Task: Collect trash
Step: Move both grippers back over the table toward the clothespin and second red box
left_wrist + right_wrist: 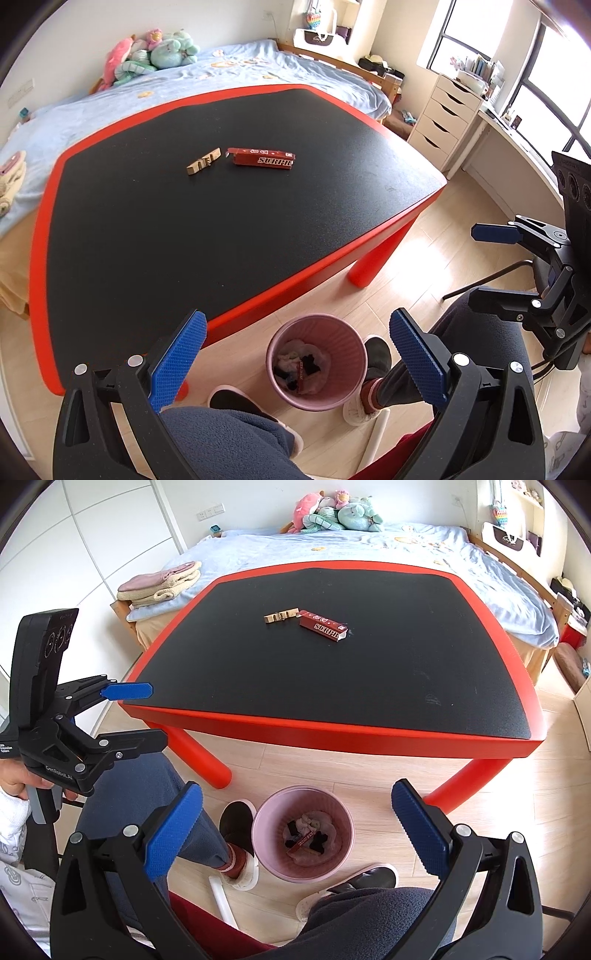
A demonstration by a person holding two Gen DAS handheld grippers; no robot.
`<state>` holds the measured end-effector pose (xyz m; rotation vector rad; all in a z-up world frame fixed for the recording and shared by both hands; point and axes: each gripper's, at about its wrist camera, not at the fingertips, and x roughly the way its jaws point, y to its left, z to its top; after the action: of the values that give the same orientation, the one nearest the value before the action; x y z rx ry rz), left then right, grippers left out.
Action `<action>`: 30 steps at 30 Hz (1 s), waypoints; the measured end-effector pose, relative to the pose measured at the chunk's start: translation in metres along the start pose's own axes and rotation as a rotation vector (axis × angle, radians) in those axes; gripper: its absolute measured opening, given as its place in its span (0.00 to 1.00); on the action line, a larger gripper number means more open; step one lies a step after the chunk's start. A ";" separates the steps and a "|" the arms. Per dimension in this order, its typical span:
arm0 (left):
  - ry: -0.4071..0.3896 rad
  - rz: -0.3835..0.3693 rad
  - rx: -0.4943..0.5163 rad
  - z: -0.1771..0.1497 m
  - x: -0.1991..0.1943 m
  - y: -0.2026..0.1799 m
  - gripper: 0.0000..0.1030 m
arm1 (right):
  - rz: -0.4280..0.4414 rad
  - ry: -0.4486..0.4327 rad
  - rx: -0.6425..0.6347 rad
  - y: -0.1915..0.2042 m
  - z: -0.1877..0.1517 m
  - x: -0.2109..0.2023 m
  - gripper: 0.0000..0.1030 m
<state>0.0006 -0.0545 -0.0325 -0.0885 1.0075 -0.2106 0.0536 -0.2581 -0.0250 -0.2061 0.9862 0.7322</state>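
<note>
Both grippers hang off the near edge of the table (pixel 110 236), above the floor, neither holding anything. Left gripper (pixel 295 354) has its jaws spread wide, blue pads (pixel 177 362) well apart, with the bin (pixel 317 332) seen between them. Right gripper (pixel 295 827) is also spread wide and empty, framing the same bin from the other side; it shows in the left view at far right, and the left gripper shows in the right view at far left, held by a hand (pixel 14 775). Pink bin stands on the wood floor just off the table's near edge, between the person's slippered feet (pixel 236 823); inside are crumpled tissue, dark scraps and a red wrapper (pixel 304 840). Trash left on the black tabletop, near its middle: a red box (pixel 262 159) printed "SURPR…", lying flat with one end torn open, and a small tan piece (pixel 203 165) just beside its open end, close but whether touching I cannot tell. Both are well apart from the grippers. Bed (pixel 258 62) with plush toys (pixel 155 51) lies behind the table.
</note>
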 end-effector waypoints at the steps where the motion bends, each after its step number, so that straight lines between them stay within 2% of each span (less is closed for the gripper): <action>1: -0.002 0.005 -0.005 0.002 0.000 0.003 0.93 | -0.001 0.000 -0.003 -0.001 0.004 0.002 0.97; 15: -0.016 0.057 -0.026 0.040 0.017 0.046 0.93 | -0.001 0.002 -0.057 -0.010 0.068 0.041 0.97; 30: 0.031 0.051 -0.007 0.084 0.062 0.086 0.93 | 0.006 0.072 -0.110 -0.028 0.123 0.106 0.97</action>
<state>0.1155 0.0141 -0.0538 -0.0660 1.0404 -0.1627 0.1919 -0.1712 -0.0479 -0.3280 1.0161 0.7896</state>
